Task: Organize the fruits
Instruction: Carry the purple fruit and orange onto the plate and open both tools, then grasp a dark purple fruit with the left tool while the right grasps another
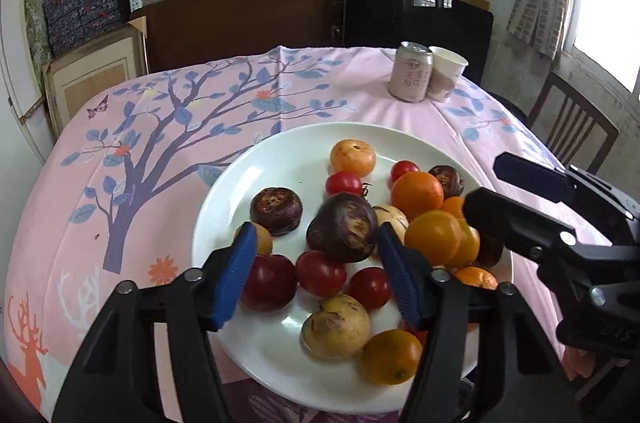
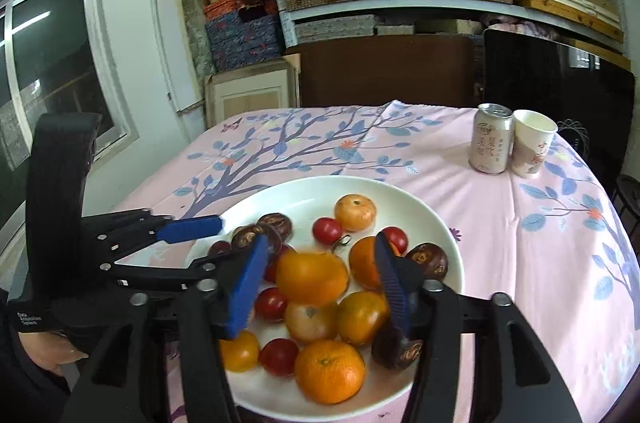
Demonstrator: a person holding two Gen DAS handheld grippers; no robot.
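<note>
A white plate (image 1: 240, 199) on the pink tablecloth holds several oranges, red tomatoes, dark purple fruits and tan fruits. My left gripper (image 1: 314, 271) is open over the plate's near side, a dark purple fruit (image 1: 342, 227) between its blue pads (image 1: 236, 275). My right gripper (image 2: 320, 279) is open over the same plate (image 2: 436, 223), with a blurred orange (image 2: 312, 277) between its fingers; I cannot tell if it is touched. The right gripper also shows at the right of the left wrist view (image 1: 520, 195), the left one at the left of the right wrist view (image 2: 192, 229).
A drink can (image 1: 410, 71) and a paper cup (image 1: 446, 73) stand at the table's far right. A wooden chair (image 1: 576, 131) is at the right. Dark boards (image 2: 384, 71) and stacked shelves stand behind the table.
</note>
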